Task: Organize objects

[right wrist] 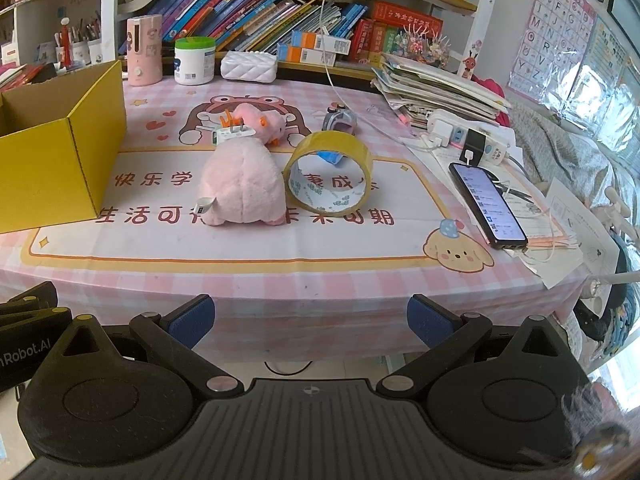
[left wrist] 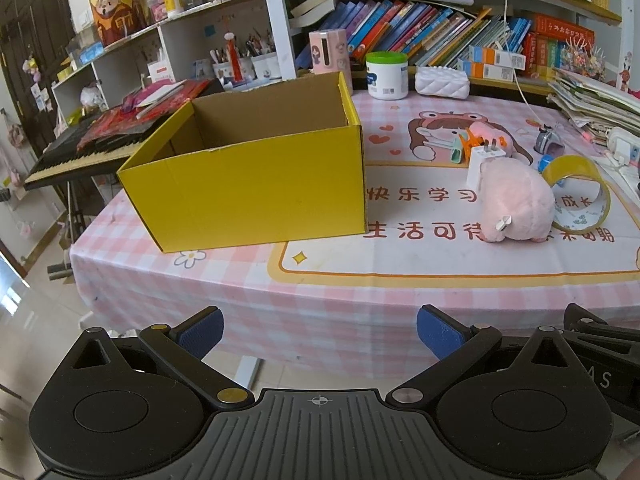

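An empty yellow cardboard box (left wrist: 248, 184) (right wrist: 48, 160) stands open on the left of the table. To its right lie a pink plush toy (left wrist: 516, 204) (right wrist: 242, 190), a roll of yellow tape (left wrist: 580, 188) (right wrist: 330, 172) on its edge, a white plug charger (left wrist: 482, 162) (right wrist: 232, 134), an orange clip (left wrist: 468, 142) and a small grey gadget (left wrist: 548, 142) (right wrist: 339, 120). My left gripper (left wrist: 320, 330) hangs open in front of the table edge, below the box. The right gripper (right wrist: 311, 320) also stands open, short of the table, with nothing between its fingers.
A phone (right wrist: 486, 204) on a cable, a power strip (right wrist: 468, 136) and loose papers (right wrist: 568, 232) crowd the right side. At the back stand a white jar (left wrist: 387, 76), a pink dispenser (left wrist: 330, 54), a stack of papers (right wrist: 436, 88) and bookshelves. A keyboard (left wrist: 80, 152) sits left of the table.
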Tool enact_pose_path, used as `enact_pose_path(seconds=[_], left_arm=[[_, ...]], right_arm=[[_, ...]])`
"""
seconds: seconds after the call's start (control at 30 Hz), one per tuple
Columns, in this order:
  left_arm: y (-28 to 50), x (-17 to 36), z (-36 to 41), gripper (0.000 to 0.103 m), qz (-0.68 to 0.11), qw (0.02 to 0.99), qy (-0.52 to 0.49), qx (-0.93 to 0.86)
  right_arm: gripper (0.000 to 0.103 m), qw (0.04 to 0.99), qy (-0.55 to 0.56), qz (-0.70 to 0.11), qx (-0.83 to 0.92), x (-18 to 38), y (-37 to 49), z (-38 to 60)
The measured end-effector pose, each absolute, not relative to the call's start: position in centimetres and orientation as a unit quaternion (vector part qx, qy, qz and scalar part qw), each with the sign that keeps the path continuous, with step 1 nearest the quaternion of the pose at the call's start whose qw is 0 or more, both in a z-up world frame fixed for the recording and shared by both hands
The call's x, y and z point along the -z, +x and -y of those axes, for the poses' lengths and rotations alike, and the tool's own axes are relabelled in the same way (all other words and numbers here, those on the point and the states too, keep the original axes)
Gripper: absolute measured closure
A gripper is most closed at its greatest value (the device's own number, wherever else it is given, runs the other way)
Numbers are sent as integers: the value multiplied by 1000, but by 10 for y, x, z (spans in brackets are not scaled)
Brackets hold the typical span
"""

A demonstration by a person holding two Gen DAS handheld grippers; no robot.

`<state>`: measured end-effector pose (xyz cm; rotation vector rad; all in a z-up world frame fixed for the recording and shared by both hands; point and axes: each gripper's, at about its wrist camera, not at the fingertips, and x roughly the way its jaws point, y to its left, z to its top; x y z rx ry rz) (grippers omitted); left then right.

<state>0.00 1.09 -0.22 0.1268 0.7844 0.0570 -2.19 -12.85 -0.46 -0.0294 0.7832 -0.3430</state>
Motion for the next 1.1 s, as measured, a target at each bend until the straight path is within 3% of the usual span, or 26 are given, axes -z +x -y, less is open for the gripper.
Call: enact_pose_path(seconds=[1.1], left_arm=[[2, 4, -15, 0, -384, 922, 57, -18]], right_arm=[[0, 908, -15, -381, 173, 5, -23, 127]])
